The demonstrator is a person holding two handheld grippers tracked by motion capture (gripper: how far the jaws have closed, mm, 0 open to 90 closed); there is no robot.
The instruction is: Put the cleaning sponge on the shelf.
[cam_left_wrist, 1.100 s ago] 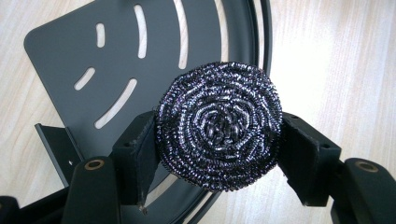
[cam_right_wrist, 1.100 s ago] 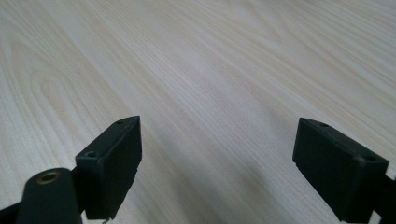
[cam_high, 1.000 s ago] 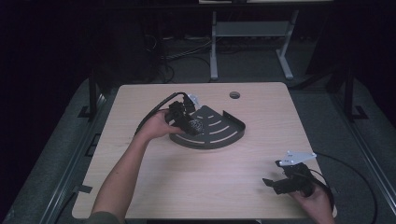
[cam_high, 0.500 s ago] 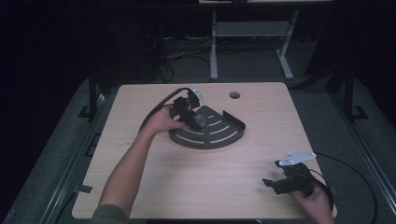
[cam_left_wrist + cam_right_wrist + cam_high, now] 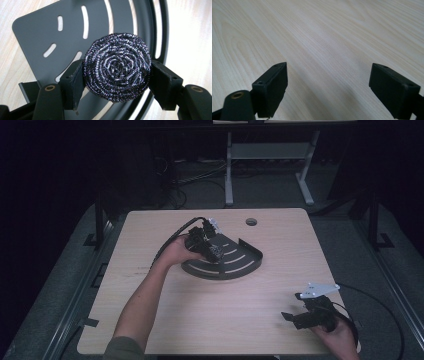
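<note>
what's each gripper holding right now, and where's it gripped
Left gripper clamps the round dark steel-wool scourer by its opposite sides; right gripper holds nothing.

Bright table, black room all around.
The pale table (image 5: 225,305) is evenly lit from above, its surroundings nearly black. Close up, the scouring pad (image 5: 117,67) sparkles sharp; the jaw bases blur at the bottom edges, soft shadows beneath.

On the table (image 5: 150,320), bare wood lies open from 6 round to 9 o'clock and across the middle, while the slotted dark corner rack (image 5: 235,265) (raised rim along its curved edge) and the left gripper (image 5: 212,251) over it block the way toward 12.
</note>
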